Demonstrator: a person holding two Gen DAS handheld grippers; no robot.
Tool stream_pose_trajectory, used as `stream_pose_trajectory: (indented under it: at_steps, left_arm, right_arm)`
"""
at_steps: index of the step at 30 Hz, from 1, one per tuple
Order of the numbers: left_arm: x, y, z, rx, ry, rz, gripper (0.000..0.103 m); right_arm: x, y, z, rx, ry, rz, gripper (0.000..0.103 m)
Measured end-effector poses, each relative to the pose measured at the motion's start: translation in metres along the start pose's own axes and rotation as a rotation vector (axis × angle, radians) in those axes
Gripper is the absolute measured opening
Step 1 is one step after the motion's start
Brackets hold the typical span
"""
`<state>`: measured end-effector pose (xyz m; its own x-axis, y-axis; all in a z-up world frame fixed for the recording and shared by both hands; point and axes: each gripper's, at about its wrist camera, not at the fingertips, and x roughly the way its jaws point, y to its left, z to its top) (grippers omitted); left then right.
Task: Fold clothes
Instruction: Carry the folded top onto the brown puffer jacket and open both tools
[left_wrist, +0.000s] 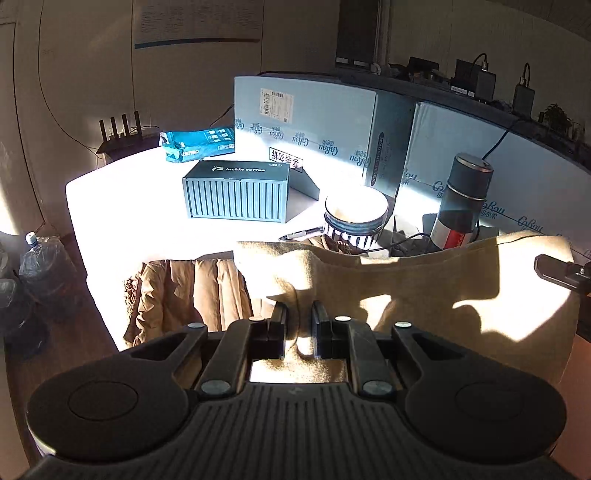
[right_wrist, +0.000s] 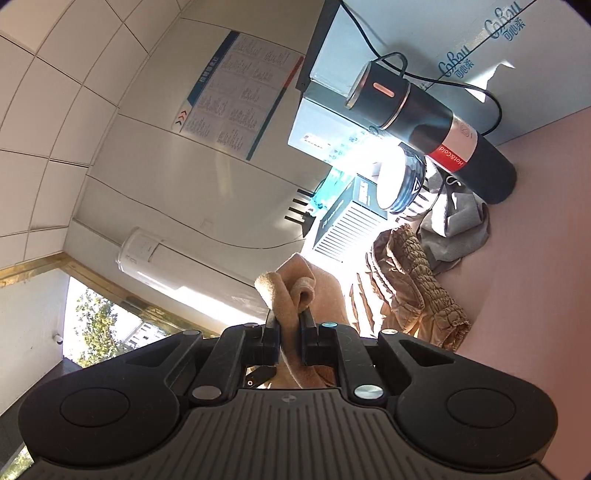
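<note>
— Nearest the lens, what do both grippers hold?
— Both pinch the same beige fleece garment (left_wrist: 424, 280). The left gripper (left_wrist: 299, 328) has its two fingers closed on a bunched fold of it, and the cloth spreads to the right, lifted above the white table (left_wrist: 122, 192). The right gripper (right_wrist: 290, 332) clamps a rolled edge of the fleece, which pokes up between its fingers.
— And the biggest things behind?
— Two large pale blue cartons (left_wrist: 306, 114) printed with a repeated logo stand along the far edge of the table.
— Any other clothes?
— A tan quilted jacket (left_wrist: 184, 295) lies crumpled on the table, just left of the fleece. In the right wrist view a grey cloth (right_wrist: 458, 229) lies bunched beside it.
— Smaller items?
— A dark container-shaped Luckin Coffee box (left_wrist: 236, 192) sits mid-table, with a teal packet (left_wrist: 195, 146) behind it. A dark flask (left_wrist: 461, 203) with a red band stands near the cartons, a black cable running by it. A striped bowl (left_wrist: 356, 218) sits between box and flask, and a pen (left_wrist: 301, 233) lies just left of the bowl.
</note>
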<state>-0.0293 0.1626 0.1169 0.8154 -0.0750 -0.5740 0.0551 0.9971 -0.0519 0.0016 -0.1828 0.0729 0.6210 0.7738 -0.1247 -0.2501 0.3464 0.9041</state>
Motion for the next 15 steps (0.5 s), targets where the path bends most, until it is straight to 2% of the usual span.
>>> stream_pose_trajectory:
  at_steps: [10,15]
  left_arm:
    - [0.02,0.04,0.02,-0.085,-0.005,0.102,0.012]
    - [0.045,0.063,0.02,-0.126,0.045,0.164,0.012]
  right_arm:
    - [0.091,0.018,0.021,-0.017,0.089,0.073,0.009]
    - [0.127,0.005,0.028,0.003,0.119,0.04,0.009]
